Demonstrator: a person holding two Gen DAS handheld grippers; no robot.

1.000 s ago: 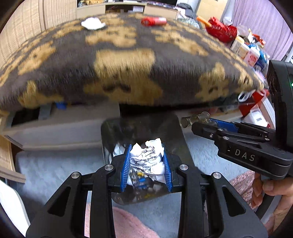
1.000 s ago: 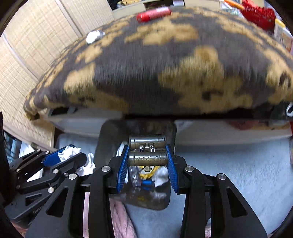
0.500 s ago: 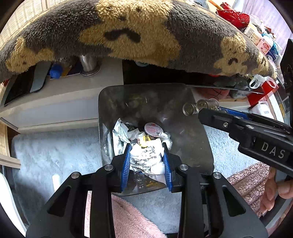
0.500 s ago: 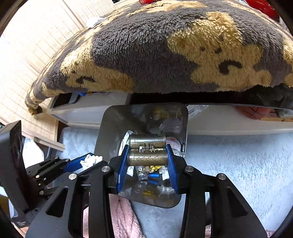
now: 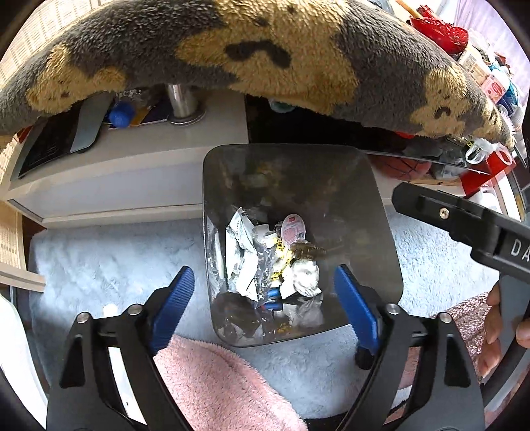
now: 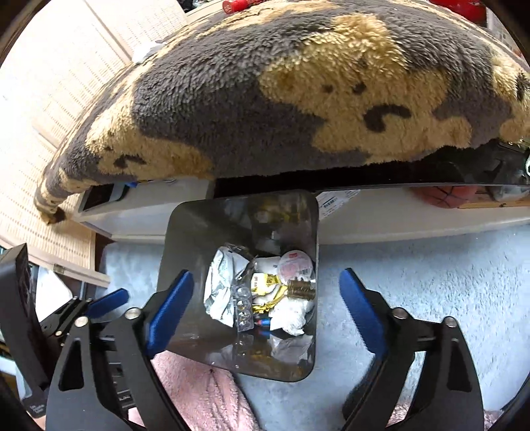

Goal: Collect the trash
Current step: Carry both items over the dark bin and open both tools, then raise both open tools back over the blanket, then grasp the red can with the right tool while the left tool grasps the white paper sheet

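Note:
A dark translucent trash bin [image 5: 374, 212] [image 6: 185, 238] stands on a pale blue rug, directly below both grippers. Inside lie crumpled white paper [image 5: 306, 278] [image 6: 291, 315], foil wrappers [image 5: 241, 252] [image 6: 220, 288], a round lid [image 5: 293, 227] [image 6: 294, 267] and a small brass-coloured metal piece [image 5: 303, 250] [image 6: 301, 290]. My left gripper [image 5: 263, 298] is open and empty above the bin. My right gripper [image 6: 266, 301] is open and empty above the bin too; its black body [image 5: 463, 218] shows at the right of the left wrist view.
A grey and tan plush blanket [image 5: 265, 49] [image 6: 298, 92] overhangs a white low shelf [image 5: 132, 172] behind the bin. Pink fleece [image 5: 218, 388] [image 6: 205, 394] lies near the bin's front edge. Red items and clutter [image 5: 440, 30] sit at the far right.
Both grippers opened. The crumpled paper dropped from the left one and the brass metal piece from the right one into the bin. Both views tilted further down over the bin.

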